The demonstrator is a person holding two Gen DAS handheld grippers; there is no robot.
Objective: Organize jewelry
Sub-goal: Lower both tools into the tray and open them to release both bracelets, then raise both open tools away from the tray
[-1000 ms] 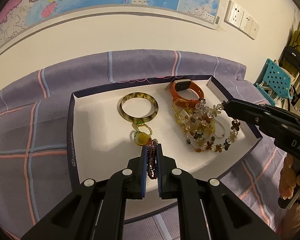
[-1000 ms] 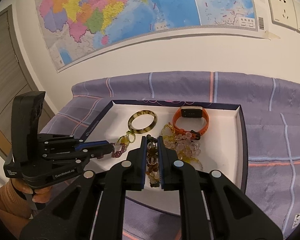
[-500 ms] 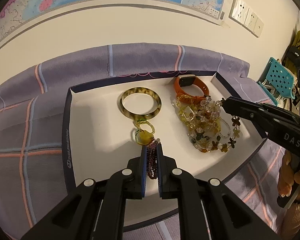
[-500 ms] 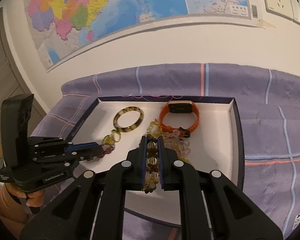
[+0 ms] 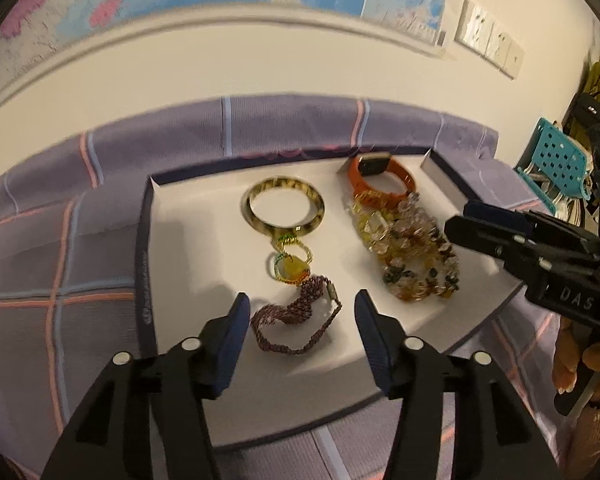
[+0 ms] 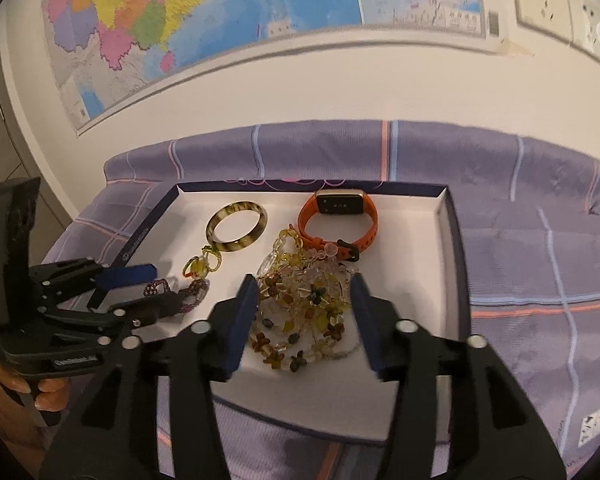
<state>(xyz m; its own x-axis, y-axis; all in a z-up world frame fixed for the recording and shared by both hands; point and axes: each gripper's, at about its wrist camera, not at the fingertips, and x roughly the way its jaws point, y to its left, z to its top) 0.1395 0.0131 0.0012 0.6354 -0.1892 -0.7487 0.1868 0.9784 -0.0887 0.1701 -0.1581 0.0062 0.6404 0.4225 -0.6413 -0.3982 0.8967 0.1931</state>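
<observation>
Opening over the tray [image 5: 168, 216], left claw [image 5: 300, 314] frees the purple bracelet [image 5: 296, 320], right claw [image 6: 303, 300] the bead necklace [image 6: 300, 312]; strands risk snagging pads, tangling.

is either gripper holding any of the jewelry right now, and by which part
Nothing is held. The left gripper is opening around the purple bracelet; the right gripper is opening around the bead necklace. Both pieces lie in the tray.

One tray [image 5: 148, 240], one bangle [image 5: 284, 212], one watch [image 5: 380, 172], perhaps three beaded pieces [image 5: 412, 256].
</observation>
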